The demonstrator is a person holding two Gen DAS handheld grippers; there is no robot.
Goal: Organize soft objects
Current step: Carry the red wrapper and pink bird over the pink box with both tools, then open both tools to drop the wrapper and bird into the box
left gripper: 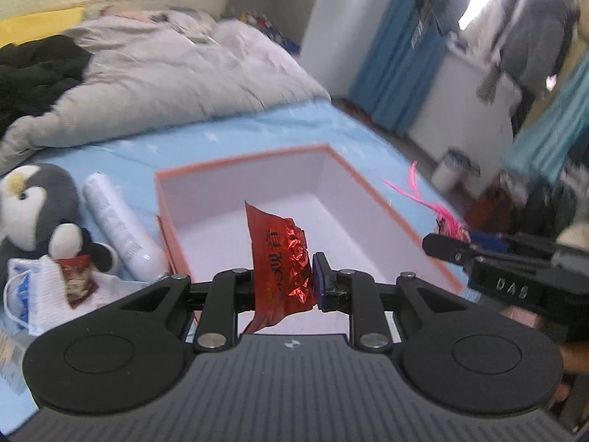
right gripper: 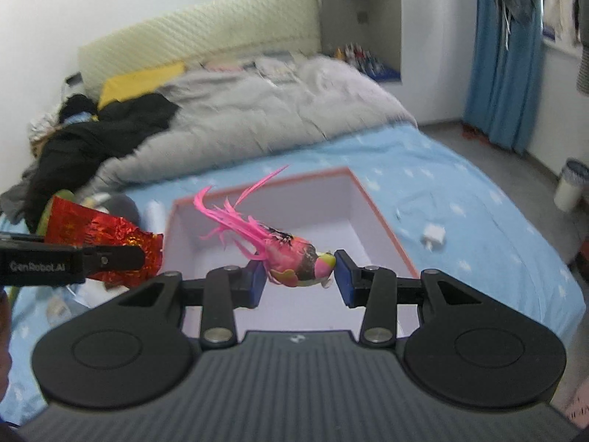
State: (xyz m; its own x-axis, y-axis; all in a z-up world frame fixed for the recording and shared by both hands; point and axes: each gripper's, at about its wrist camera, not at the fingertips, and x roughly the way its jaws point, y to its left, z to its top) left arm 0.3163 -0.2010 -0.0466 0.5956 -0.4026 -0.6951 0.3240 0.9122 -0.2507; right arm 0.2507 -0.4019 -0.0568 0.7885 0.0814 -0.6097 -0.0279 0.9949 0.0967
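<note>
Left hand-held gripper (left gripper: 283, 280): clamped on red foil packet (left gripper: 281, 258), light, crinkly, slippery, best pinched mid-body | orange-rimmed box (left gripper: 368, 188): on bed, both items carried above it | right hand-held gripper (right gripper: 300, 270): clamped on pink feathered toy bird (right gripper: 291, 254), feathers judged fragile, body held.

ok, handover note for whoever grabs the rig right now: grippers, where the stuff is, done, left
Left gripper: shut on the red foil packet, held in front of the box.
Right gripper: shut on the pink feathered toy bird, also in front of the box.
Box: orange-rimmed, open on the blue sheet; what shows of its inside is bare.
Done: both items picked up. Nothing in the box yet.
Left: drop both in, then likely the penguin plush, white tube, small red packet and masks left of the box. A white charger lies to its right.
</note>
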